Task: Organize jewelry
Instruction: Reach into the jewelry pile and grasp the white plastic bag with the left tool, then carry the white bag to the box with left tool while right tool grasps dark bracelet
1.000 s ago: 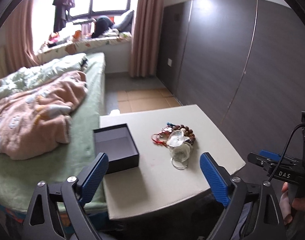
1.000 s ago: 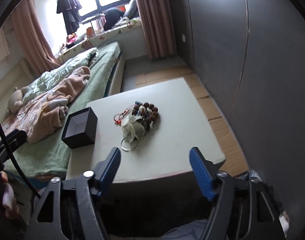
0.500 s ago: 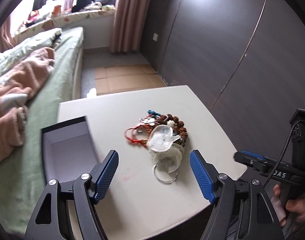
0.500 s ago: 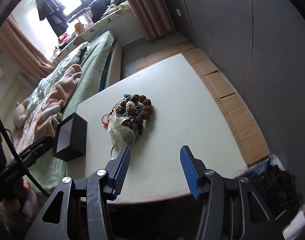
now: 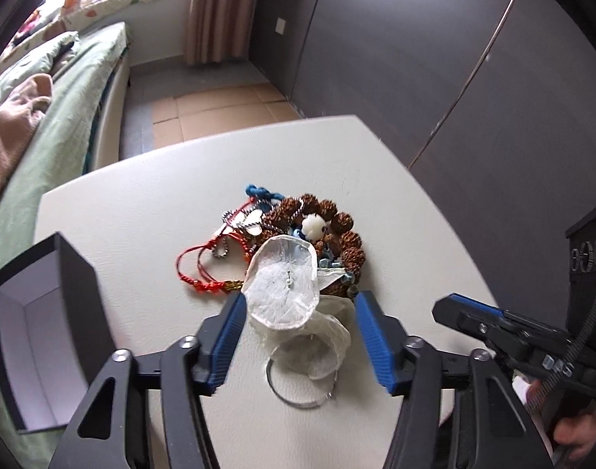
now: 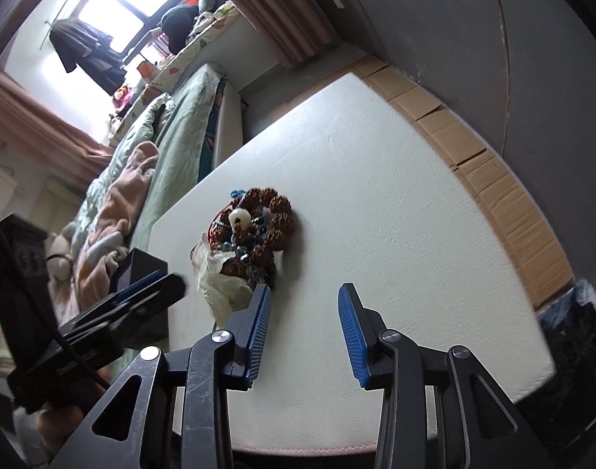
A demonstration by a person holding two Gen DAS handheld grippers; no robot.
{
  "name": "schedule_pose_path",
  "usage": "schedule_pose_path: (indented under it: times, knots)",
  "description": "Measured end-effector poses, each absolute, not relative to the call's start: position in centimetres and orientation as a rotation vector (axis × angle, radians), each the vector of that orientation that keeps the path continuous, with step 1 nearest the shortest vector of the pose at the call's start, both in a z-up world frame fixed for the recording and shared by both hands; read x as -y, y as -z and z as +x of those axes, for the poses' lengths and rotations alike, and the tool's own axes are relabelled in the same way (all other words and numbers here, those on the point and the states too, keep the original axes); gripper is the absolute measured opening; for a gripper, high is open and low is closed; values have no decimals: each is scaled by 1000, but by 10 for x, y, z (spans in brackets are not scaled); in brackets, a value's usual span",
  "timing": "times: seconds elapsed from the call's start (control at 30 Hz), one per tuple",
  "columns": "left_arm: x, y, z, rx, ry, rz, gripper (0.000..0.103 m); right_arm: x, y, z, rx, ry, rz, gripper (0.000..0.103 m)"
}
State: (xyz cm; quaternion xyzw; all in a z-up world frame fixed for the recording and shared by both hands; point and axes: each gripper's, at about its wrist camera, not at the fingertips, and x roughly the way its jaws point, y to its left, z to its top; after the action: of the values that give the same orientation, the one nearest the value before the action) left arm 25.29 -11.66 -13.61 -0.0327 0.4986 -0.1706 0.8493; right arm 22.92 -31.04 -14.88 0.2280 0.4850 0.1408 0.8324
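Note:
A tangle of jewelry lies mid-table: a brown bead bracelet (image 5: pixel 331 223), red cord bracelets (image 5: pixel 204 273), a sheer white pouch (image 5: pixel 284 287) and a metal ring (image 5: pixel 298 391). My left gripper (image 5: pixel 299 332) hovers low over the pile's near end. Its jaws are closing, the pouch lies between the blue pads, and no pad visibly presses on it. My right gripper (image 6: pixel 305 328) stands just right of the pile (image 6: pixel 255 226), its jaws closing over bare table. An open black box (image 5: pixel 43 312) sits at the table's left edge.
The white table (image 5: pixel 141 203) ends close to my grippers. A bed with green sheets (image 5: pixel 63 117) runs along the left. Dark wardrobe doors (image 5: pixel 454 78) stand to the right. Cardboard (image 5: pixel 219 109) covers the floor beyond the table.
Both grippers have come down and forward toward the jewelry pile, which now fills more of each view. Both pairs of jaws have narrowed. The jewelry and box have not moved.

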Motion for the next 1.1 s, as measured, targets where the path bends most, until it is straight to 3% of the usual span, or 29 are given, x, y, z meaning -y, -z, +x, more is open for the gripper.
schedule_pose_path:
  times: [0.03, 0.07, 0.1, 0.17, 0.9, 1.0, 1.1]
  knots:
    - [118, 141, 256, -1067, 362, -71, 40, 309, 151, 230, -1034, -301, 478, 38]
    - [119, 146, 260, -1087, 363, -77, 20, 308, 153, 232, -1044, -301, 473, 38]
    - [120, 149, 262, -1101, 363, -82, 7, 308, 155, 233, -1046, -308, 486, 38]
    - [117, 149, 263, -1095, 361, -104, 2, 308, 155, 235, -1042, -327, 499, 38]
    - [38, 62, 228, -908, 230, -169, 1, 249, 179, 277, -1119, -433, 379, 38]
    - [28, 57, 226, -902, 209, -171, 1, 245, 181, 278, -1113, -441, 372, 12]
    - [15, 54, 221, -897, 183, -181, 1, 243, 175, 276, -1078, -437, 342, 11]
